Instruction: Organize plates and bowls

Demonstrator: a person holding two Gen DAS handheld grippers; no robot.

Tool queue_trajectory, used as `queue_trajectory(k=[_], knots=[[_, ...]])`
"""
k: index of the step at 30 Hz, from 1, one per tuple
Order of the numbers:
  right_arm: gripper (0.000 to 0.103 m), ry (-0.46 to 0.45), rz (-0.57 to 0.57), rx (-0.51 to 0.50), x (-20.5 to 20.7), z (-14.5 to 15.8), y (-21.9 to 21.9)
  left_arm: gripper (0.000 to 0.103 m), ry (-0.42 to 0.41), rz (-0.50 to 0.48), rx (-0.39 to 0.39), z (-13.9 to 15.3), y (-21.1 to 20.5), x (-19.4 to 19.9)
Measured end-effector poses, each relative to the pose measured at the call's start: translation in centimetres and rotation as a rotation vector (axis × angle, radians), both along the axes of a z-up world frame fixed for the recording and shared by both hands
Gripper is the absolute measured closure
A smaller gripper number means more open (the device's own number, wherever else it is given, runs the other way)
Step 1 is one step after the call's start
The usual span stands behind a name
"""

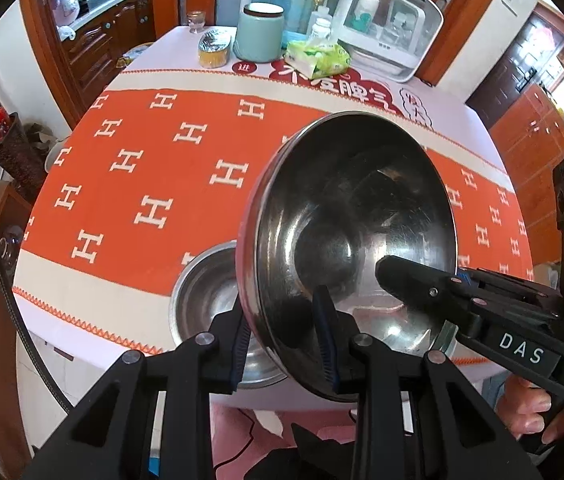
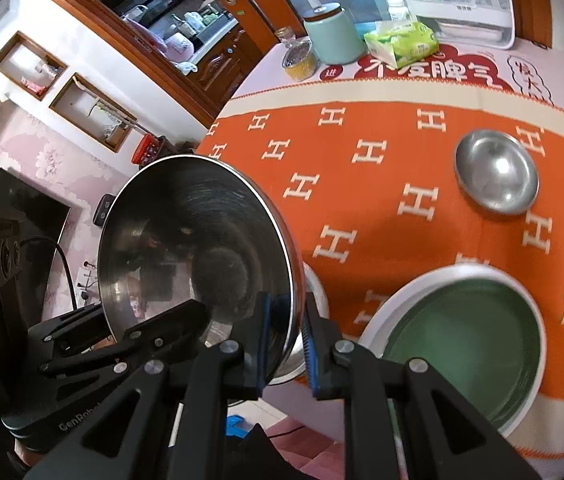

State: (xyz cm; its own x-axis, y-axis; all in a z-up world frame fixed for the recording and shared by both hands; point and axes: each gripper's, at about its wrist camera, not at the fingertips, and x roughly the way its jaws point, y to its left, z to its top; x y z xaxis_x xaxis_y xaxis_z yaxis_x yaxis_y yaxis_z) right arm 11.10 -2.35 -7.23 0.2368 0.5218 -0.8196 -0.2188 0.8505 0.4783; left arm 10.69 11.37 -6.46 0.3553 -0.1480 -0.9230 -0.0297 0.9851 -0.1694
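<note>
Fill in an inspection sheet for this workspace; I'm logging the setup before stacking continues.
Surface: table under an orange H-patterned cloth.
Job's things: tilted steel bowl held up; second steel bowl on the cloth beneath; small steel dish; green plate.
Clutter: mint canister, tissue pack, foil-lidded tub, white countertop cabinet at the far edge.
Grippers: left gripper and right gripper both shut on the tilted bowl's rim, on opposite sides.
Cables: black cable near the left gripper.
Surroundings: wooden cabinets.

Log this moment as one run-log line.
steel bowl tilted, lifted | left gripper and right gripper both clamp rim | second steel bowl below
</note>
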Motion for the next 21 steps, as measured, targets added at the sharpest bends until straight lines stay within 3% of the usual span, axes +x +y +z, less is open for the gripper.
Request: queue_trajectory(k=[21], knots=[[0.086,0.154,-0.239,-0.083,-4.0,-5.3,3.4,0.074,0.146,-0.265,-0.005,-6.3,2.9,-0.3]])
